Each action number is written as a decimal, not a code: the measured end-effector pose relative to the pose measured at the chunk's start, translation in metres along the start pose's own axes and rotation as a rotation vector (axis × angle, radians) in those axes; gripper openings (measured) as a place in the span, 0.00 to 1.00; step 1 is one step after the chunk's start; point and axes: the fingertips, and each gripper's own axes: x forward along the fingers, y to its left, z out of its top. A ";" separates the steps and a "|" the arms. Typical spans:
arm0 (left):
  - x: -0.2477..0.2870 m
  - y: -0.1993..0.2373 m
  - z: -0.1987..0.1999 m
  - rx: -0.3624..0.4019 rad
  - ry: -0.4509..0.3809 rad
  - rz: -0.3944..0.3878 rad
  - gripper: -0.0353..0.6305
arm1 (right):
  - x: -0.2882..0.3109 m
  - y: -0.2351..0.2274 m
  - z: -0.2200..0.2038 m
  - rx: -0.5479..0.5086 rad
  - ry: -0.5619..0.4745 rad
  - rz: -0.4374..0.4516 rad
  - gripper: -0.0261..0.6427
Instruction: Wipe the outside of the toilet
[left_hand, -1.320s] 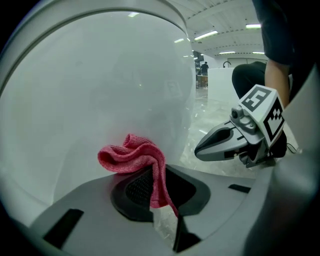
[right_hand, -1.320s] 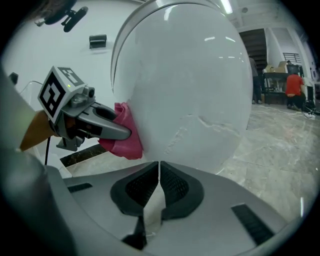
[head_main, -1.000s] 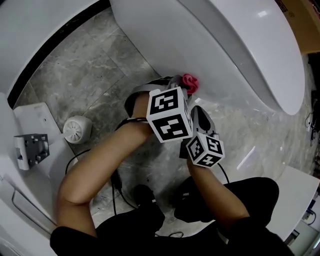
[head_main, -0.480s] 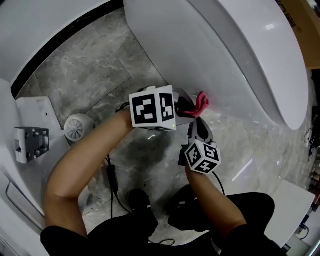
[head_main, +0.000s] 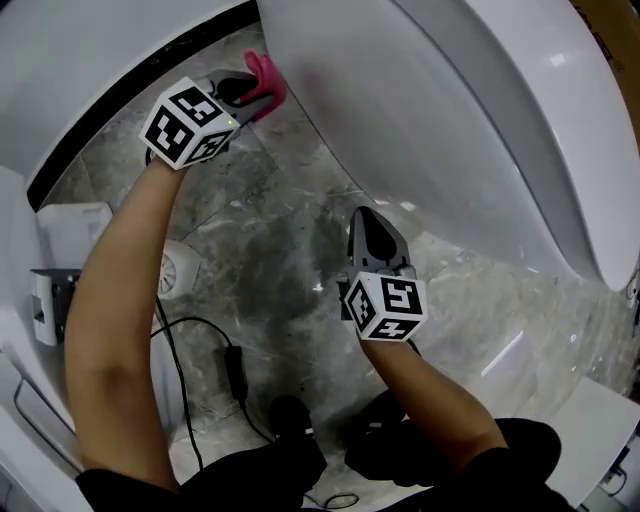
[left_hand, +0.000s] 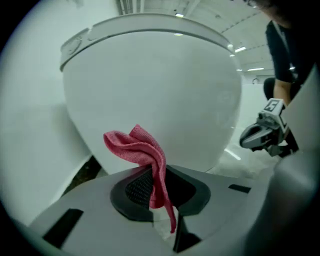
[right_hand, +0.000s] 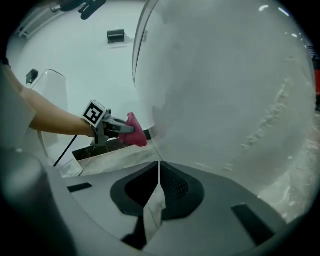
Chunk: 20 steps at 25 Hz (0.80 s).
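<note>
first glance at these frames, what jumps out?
The pink cloth stands out most: the left tool is shut on it and holds it low against the outside of the white toilet, top left in the head view. The right tool, jaws together with nothing between them, hangs over the grey marble floor beside the bowl.

We look down on a grey marble floor with bright glints, a white wall meeting it along a dark strip, a round white cap and a black cable on it.
</note>
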 end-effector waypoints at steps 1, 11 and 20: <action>0.003 0.018 -0.006 -0.014 0.037 0.047 0.16 | 0.008 0.005 0.009 0.008 -0.016 0.007 0.10; 0.047 0.107 -0.024 -0.073 0.330 0.278 0.16 | 0.008 0.014 0.045 0.061 -0.076 0.040 0.10; 0.068 0.131 -0.015 -0.099 0.312 0.308 0.16 | -0.008 -0.022 0.012 0.108 -0.049 -0.042 0.10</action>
